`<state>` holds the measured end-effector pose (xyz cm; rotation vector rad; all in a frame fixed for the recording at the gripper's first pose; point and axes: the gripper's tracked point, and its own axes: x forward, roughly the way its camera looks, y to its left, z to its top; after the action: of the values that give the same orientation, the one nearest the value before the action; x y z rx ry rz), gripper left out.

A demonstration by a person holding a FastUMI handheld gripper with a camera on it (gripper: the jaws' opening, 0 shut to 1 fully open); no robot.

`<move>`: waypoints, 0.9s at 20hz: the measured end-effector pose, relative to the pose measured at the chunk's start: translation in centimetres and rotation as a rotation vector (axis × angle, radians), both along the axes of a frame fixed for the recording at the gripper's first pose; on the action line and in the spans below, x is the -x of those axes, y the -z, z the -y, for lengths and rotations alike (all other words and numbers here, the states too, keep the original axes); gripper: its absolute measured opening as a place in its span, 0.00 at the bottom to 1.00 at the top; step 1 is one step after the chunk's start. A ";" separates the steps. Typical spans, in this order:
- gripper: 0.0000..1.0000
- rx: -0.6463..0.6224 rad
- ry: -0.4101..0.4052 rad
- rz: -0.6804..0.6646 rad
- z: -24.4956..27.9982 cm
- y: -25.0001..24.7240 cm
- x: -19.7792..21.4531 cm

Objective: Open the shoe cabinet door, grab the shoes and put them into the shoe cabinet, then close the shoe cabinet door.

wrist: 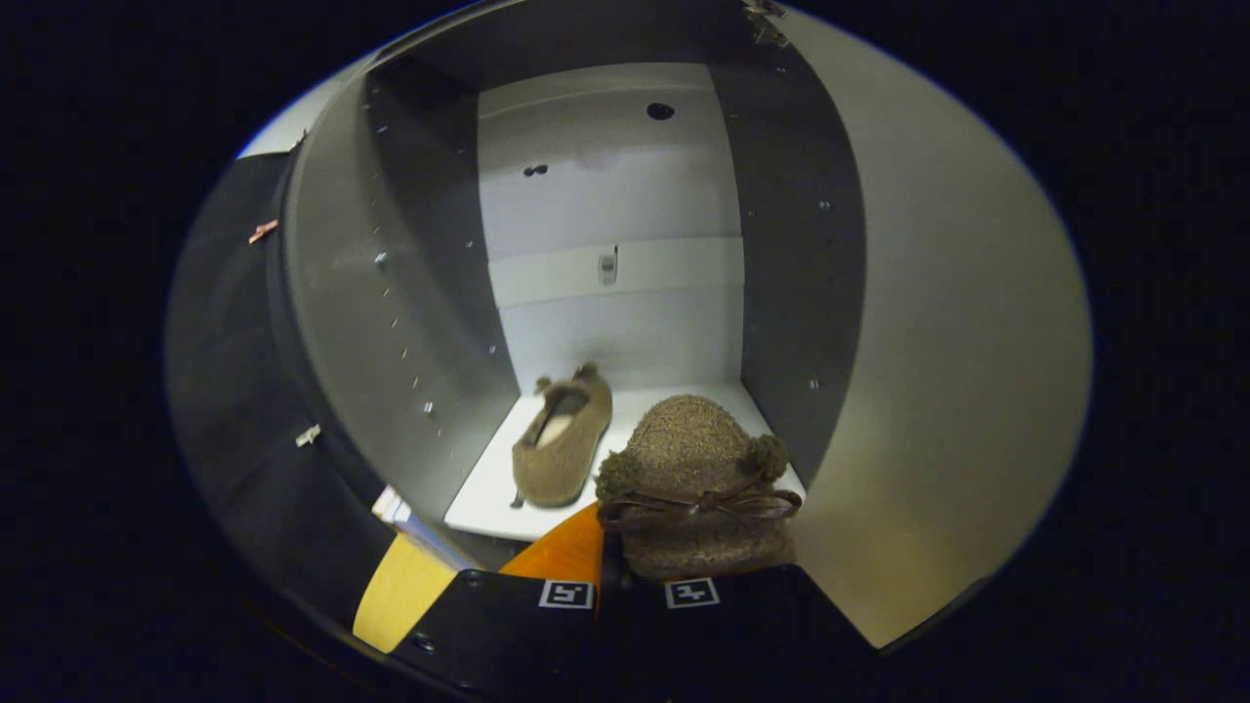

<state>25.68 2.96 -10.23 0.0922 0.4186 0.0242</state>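
Note:
The shoe cabinet [605,215] stands open in front of me, its door [229,391] swung out to the left. One brown fuzzy shoe [562,444] lies on the white shelf [479,503] inside, left of centre, toe toward me. My gripper [630,588] is shut on the second brown shoe [688,459], which has a bow and two pompoms. That shoe points into the cabinet, over the right front part of the shelf, to the right of the first one. Whether it touches the shelf I cannot tell.
Dark side walls [796,244] with screw holes bound the compartment, and a pale back panel [610,332] closes it. A wide light surface [957,342] rises to the right of the opening. Orange [562,555] and yellow [400,591] patches show below the shelf's front edge.

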 end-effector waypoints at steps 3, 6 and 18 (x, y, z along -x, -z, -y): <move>0.12 0.027 0.003 -0.026 0.5 0.7 -5.5; 0.12 0.010 0.006 -0.064 0.1 2.3 -9.6; 0.12 0.030 0.050 -0.143 0.5 8.8 -17.8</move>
<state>43.52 2.45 -18.98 0.0753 0.5594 -0.0384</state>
